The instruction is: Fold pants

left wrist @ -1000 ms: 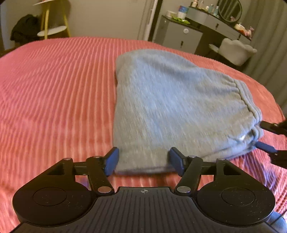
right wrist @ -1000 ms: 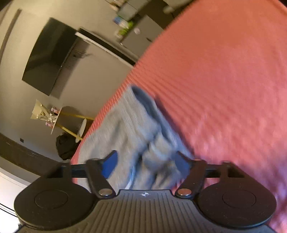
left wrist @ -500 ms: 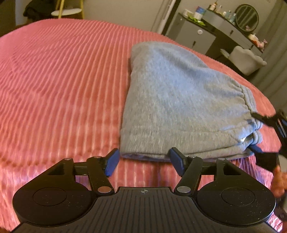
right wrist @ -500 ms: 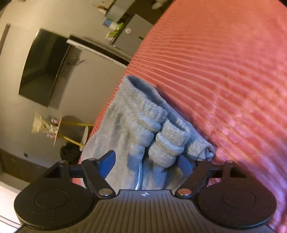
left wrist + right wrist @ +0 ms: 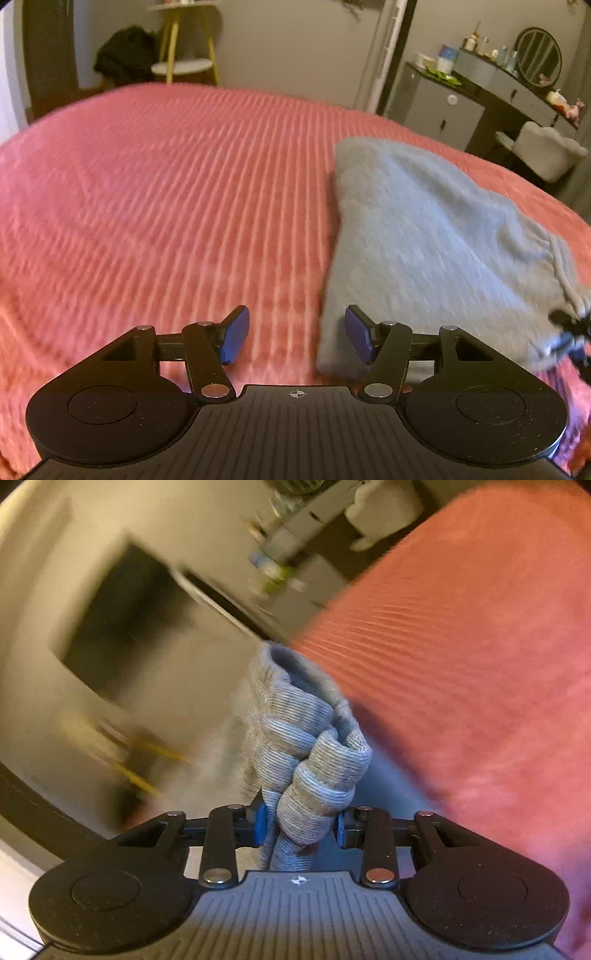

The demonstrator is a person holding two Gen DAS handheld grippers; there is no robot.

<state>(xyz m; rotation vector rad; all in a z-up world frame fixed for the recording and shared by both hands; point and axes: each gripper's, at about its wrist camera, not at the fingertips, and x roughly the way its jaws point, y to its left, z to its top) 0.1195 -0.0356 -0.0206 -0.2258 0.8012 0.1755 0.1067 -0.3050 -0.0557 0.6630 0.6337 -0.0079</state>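
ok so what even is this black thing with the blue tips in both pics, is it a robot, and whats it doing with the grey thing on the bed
No robot here: a person holds a two-finger gripper in each hand, and each gripper carries a camera looking along its blue-tipped fingers. One picture comes from the left gripper; its jaws stand open, holding nothing, at the near edge of the grey pants, which lie folded on the red ribbed bedspread. The other picture comes from the right gripper, whose jaws are closed on a bunched, ribbed part of the same pants. That gripper also shows small at the right edge of the left picture.
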